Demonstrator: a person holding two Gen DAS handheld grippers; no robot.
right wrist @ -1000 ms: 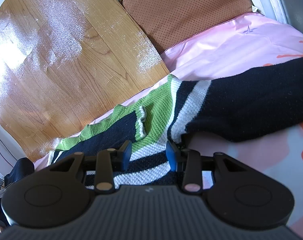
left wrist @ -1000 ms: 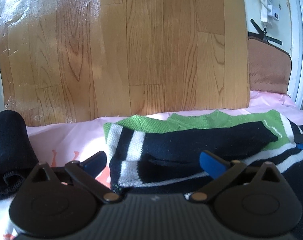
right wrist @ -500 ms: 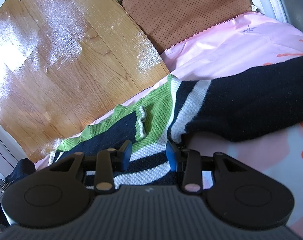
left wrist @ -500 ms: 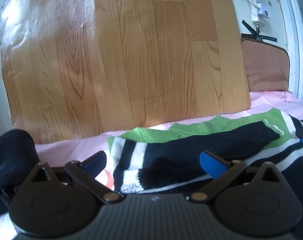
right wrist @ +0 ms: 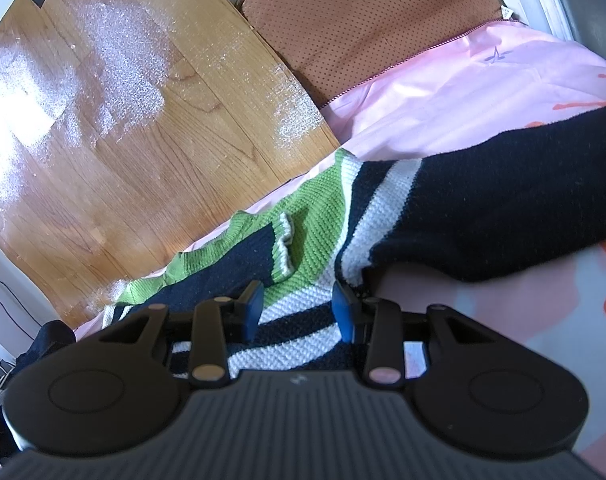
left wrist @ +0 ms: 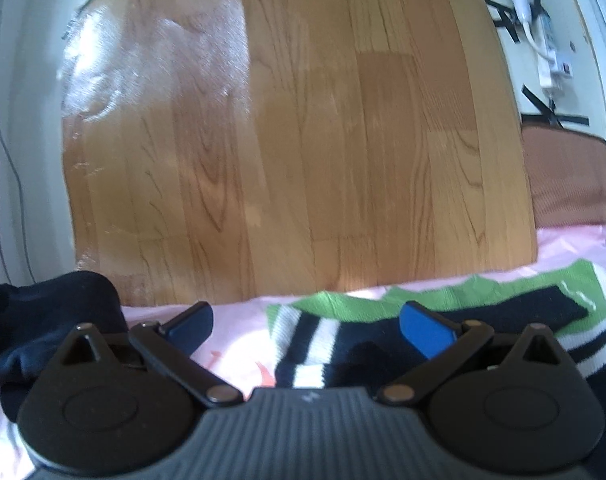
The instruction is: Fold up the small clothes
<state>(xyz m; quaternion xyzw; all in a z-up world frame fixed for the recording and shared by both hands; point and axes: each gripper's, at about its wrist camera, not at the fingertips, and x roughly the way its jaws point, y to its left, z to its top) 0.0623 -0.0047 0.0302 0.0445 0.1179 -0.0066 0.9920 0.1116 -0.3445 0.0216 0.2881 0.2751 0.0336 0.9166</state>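
My left gripper (left wrist: 307, 326) gapes empty; right gripper (right wrist: 297, 310) half-spread over the striped sweater (right wrist: 303, 240), contact unclear; sleeve cropped at three o'clock

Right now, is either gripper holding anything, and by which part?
Nothing looks held. The left gripper stands wide open and empty; the right gripper is partly open above the striped sweater, pads not pinching it.

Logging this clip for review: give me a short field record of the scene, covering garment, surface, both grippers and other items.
garment: striped knit sweater, green, white and navy, lying partly folded
surface: pink sheet
left gripper: fingers wide open, holding nothing
right gripper: fingers part open over the sweater, no grip visible
other: dark cloth at left; wood-pattern board behind; brown cushion
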